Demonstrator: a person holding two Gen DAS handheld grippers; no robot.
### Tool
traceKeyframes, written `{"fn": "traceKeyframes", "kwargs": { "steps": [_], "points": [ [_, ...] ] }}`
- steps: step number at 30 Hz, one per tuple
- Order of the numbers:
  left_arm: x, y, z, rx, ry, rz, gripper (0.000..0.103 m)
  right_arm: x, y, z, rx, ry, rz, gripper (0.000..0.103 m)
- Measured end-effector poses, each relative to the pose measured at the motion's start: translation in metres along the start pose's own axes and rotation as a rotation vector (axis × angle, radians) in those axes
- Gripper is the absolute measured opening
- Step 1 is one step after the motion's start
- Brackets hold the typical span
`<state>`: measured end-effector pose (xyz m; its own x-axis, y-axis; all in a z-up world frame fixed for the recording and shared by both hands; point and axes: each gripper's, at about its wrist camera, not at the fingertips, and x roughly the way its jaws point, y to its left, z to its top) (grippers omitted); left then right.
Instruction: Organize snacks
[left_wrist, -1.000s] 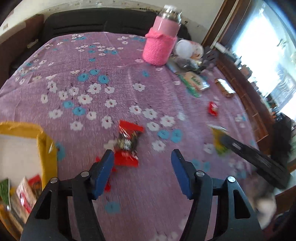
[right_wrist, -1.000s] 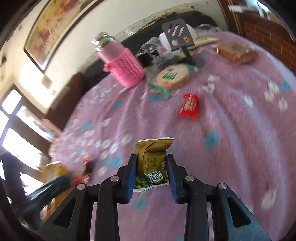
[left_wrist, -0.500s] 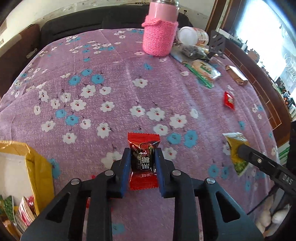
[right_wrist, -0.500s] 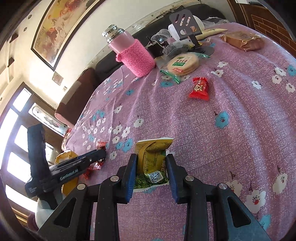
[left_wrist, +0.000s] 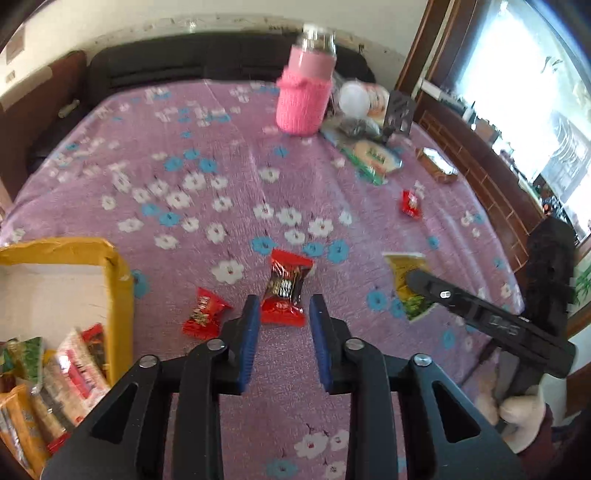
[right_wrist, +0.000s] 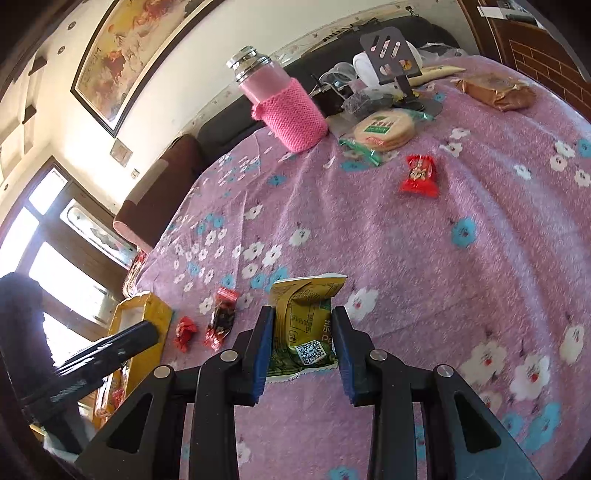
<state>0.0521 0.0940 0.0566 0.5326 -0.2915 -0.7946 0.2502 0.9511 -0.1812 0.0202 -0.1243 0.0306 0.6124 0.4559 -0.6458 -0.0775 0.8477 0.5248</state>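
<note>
The left gripper (left_wrist: 282, 314) is opening, its pads clear of the red candy (left_wrist: 286, 288) lying just ahead between its fingertips, while the right gripper (right_wrist: 303, 325) clamps the yellow-green snack packet (right_wrist: 304, 325) between its pads.

We note a bottle (right_wrist: 275, 99) in a pink knitted sleeve, upright at the far edge of the purple floral cloth (right_wrist: 424, 240). Just beside it stands a grey slotted phone stand (right_wrist: 393, 61). A framed painting (right_wrist: 122, 48) hangs on the wall.
</note>
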Motion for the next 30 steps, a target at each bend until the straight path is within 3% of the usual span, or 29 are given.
{"fn": "traceKeyframes", "kwargs": {
  "steps": [8,12,15,23,30],
  "points": [
    [0.057,-0.014,0.005,0.098,0.072,0.074,0.029,-0.011,0.004,0.002,-0.027,-0.028,0.026,0.033],
    [0.061,-0.028,0.006,0.167,0.064,0.139,0.026,-0.008,0.002,0.003,-0.031,-0.006,0.035,0.033],
    [0.059,-0.035,0.002,0.192,0.054,0.139,0.022,-0.006,0.0,0.004,-0.026,-0.003,0.031,0.033],
    [0.012,-0.032,-0.012,0.123,-0.019,0.048,0.022,-0.008,-0.002,0.002,-0.016,-0.011,0.039,0.033],
    [-0.07,0.013,-0.049,-0.027,-0.141,0.017,0.022,-0.009,0.015,-0.006,-0.077,-0.02,0.054,0.033]
  ]
}}
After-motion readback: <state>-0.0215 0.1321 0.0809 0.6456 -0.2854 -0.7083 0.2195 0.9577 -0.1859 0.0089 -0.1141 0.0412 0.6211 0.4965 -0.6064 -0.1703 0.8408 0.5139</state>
